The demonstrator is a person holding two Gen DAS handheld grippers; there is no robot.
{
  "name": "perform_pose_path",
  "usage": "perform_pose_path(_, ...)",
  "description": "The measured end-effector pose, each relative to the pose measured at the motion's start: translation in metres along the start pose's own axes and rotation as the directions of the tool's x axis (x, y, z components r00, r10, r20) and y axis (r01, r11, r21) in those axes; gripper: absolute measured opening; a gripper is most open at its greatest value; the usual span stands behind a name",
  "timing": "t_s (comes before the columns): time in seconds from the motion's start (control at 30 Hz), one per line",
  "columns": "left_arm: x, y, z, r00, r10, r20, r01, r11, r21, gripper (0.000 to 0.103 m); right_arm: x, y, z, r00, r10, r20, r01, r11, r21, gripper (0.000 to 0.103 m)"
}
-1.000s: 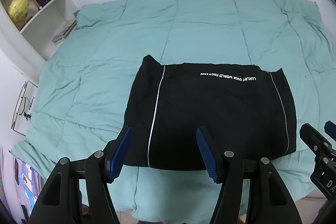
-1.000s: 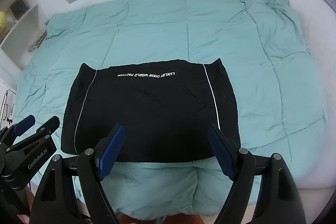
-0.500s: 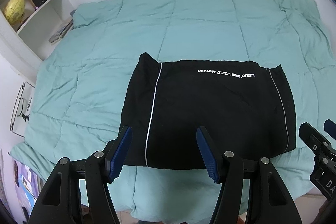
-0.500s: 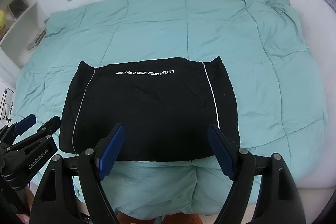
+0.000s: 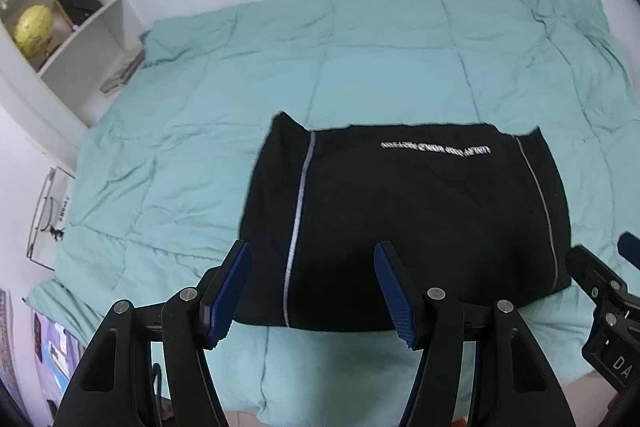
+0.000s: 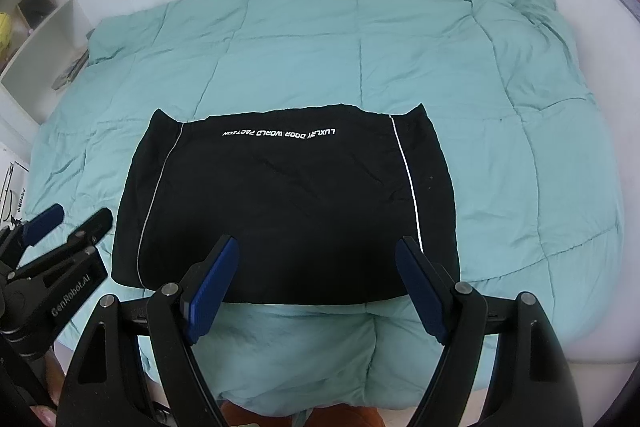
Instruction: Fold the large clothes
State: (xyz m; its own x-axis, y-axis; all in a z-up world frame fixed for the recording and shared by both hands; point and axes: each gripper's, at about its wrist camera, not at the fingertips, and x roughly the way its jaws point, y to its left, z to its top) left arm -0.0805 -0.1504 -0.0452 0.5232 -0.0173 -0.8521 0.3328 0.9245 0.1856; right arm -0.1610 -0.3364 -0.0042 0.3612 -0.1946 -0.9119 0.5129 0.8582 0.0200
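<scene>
The folded black garment (image 6: 288,203) lies flat on the near part of the green quilt (image 6: 480,107). Left tongs (image 5: 312,291) and right tongs (image 6: 316,287) are both spread, holding nothing, above its near edge.

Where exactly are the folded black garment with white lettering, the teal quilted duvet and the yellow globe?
Folded black garment with white lettering (image 6: 288,203): right wrist view, middle of the cloth.
Teal quilted duvet (image 6: 500,167): right wrist view, bare panel right of the garment.
Yellow globe (image 5: 33,29): left wrist view, middle of the ball, on the shelf.
</scene>
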Motion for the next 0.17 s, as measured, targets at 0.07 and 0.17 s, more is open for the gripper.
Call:
perform_pose_path(0.07,-0.0017,0.0037,0.0017,1.0,0.026,0.014,-0.026,1.0,-0.008,0.065,0.0013,0.0003,-0.0001,1.0,-0.001,-0.003,0.001,1.0,-0.005,0.082)
perform_pose_path(0.17,-0.0018,0.0078,0.0045,1.0,0.014,0.018,-0.014,1.0,-0.012,0.065,0.0027,-0.0003,0.0001,1.0,-0.002,-0.006,0.002,1.0,-0.008,0.082)
